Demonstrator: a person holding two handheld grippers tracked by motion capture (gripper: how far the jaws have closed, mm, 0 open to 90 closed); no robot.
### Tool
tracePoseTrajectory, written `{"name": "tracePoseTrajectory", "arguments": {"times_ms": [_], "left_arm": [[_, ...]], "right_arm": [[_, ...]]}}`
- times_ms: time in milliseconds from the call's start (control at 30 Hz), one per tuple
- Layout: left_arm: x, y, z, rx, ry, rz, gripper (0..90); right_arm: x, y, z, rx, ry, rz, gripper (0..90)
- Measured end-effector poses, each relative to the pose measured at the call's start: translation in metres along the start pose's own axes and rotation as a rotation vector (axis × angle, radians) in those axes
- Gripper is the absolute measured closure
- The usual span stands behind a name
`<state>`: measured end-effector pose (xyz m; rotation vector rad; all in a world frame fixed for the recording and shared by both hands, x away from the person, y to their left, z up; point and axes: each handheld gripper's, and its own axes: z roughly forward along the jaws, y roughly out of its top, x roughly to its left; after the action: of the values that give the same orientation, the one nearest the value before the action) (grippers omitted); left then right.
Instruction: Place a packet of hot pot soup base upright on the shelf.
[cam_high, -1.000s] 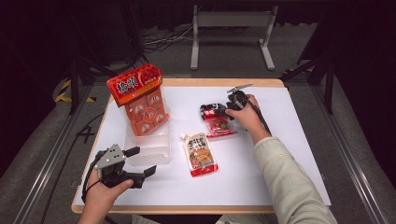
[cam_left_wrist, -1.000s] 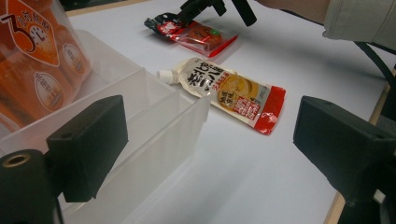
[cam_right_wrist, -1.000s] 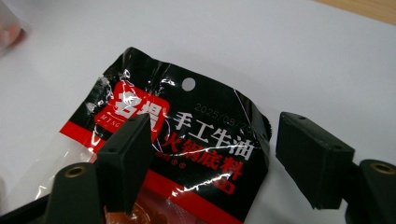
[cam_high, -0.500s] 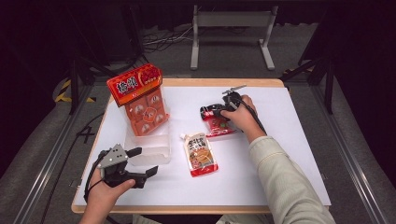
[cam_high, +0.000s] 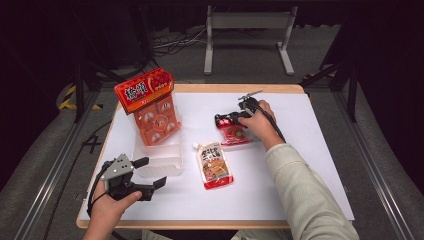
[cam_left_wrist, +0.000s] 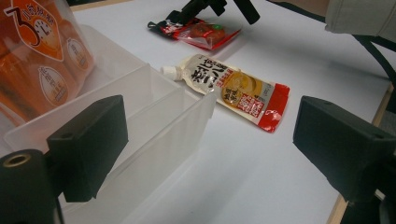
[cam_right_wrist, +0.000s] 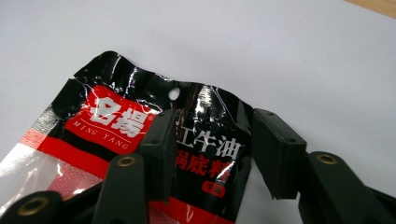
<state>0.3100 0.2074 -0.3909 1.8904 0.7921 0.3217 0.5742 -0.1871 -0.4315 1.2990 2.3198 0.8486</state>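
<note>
The high view looks forward and down from above my side of the white table (cam_high: 300, 150), far enough back to take in its whole top and the floor beyond. My left gripper's camera sits low near the table's near edge, looking along the jaws across the clear plastic bin (cam_left_wrist: 154, 107) toward the far side. My right gripper's camera hangs very close over the black-and-red hotpot base packet (cam_right_wrist: 154, 140), facing down. The high view and the left gripper view share the spouted sauce pouch (cam_high: 214, 165) and that packet.
</note>
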Motion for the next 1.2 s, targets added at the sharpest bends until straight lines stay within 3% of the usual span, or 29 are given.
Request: {"name": "tracePoseTrajectory", "arguments": {"times_ms": [233, 367, 467, 600, 733, 867, 1067, 1200], "left_arm": [[-0.001, 0.001, 0.002, 0.007, -0.002, 0.018, 10.8], [-0.002, 0.002, 0.002, 0.005, -0.003, 0.018, 10.8], [-0.003, 0.002, 0.002, 0.005, -0.006, 0.016, 10.8], [-0.003, 0.001, 0.004, 0.009, -0.01, 0.014, 10.8], [-0.001, 0.001, 0.005, 0.012, -0.011, 0.018, 10.9], [-0.001, 0.002, 0.006, 0.009, -0.014, 0.012, 10.9], [-0.002, 0.003, 0.007, 0.007, -0.021, 0.008, 10.9], [-0.002, 0.005, 0.01, 0.006, -0.026, 0.014, 10.8]], "right_arm": [[0.004, -0.001, -0.001, -0.004, -0.03, 0.001, 59.7], [0.004, -0.003, -0.001, -0.01, -0.025, 0.004, 69.5], [0.008, -0.003, -0.002, -0.007, 0.006, 0.001, 83.8], [0.013, 0.0, -0.003, 0.012, -0.003, -0.067, 87.6], [0.012, 0.0, -0.006, 0.018, 0.027, -0.077, 89.6], [0.013, 0.003, -0.02, -0.061, 0.076, -0.066, 89.9], [0.012, 0.008, -0.045, -0.122, 0.132, -0.061, 90.0], [0.016, 0.01, -0.077, -0.204, 0.183, -0.092, 90.0]]}}
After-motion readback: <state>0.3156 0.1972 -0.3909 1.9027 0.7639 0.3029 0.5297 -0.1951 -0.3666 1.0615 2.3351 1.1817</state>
